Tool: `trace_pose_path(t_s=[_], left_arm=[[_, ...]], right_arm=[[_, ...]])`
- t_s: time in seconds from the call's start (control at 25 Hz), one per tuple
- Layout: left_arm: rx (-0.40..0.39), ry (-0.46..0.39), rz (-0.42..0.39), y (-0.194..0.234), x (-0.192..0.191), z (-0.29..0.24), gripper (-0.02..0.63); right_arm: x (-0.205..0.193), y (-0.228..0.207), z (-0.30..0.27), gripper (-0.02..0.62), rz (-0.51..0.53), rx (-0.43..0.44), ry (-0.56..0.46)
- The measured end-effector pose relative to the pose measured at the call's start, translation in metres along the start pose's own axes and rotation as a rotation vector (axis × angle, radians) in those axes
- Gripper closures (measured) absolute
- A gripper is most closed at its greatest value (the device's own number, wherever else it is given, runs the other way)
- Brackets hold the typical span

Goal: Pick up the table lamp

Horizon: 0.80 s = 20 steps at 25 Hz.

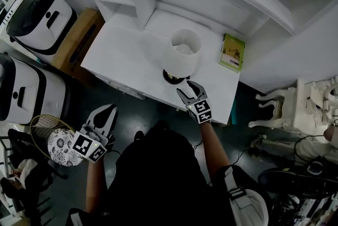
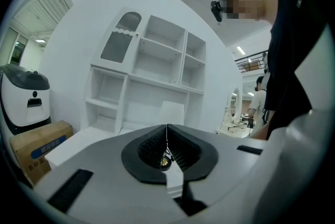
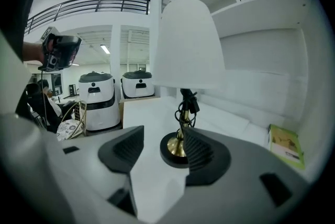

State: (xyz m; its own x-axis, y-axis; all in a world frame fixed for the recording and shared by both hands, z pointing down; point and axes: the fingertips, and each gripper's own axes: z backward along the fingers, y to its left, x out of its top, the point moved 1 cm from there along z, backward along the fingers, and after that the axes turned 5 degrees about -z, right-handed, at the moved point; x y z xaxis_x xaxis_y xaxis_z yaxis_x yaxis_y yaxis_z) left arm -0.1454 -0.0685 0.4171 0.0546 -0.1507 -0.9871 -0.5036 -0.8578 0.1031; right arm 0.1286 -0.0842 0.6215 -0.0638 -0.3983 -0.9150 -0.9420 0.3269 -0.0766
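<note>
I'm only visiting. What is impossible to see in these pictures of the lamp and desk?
- Stem: in the head view the lamp, seen from above, covers its own stem.
- Lamp base: in the right gripper view it sits partly behind a jaw of the open right gripper.
- Most of the lamp: in the left gripper view it is behind the shut left gripper.
- Book title: too small to read in the head view.

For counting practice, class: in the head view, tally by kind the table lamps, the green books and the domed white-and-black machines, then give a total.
Table lamp: 1
Green book: 1
Domed white-and-black machines: 2
Total: 4
</note>
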Motion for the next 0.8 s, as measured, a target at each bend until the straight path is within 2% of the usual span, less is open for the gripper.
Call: trace_pose_path(t_s=[0.32,0.8], left_arm=[[0.068,0.007,0.008,-0.004,-0.002,0.004,0.595],[0.14,0.025,0.017,-0.01,-0.009,0.003,0.594]], right_arm=[[-0.012,-0.012,-0.022,0.371,0.021,0.054,0.029],[-0.015,-0.034,-0.053,0.334,0.085,0.034,0.011]])
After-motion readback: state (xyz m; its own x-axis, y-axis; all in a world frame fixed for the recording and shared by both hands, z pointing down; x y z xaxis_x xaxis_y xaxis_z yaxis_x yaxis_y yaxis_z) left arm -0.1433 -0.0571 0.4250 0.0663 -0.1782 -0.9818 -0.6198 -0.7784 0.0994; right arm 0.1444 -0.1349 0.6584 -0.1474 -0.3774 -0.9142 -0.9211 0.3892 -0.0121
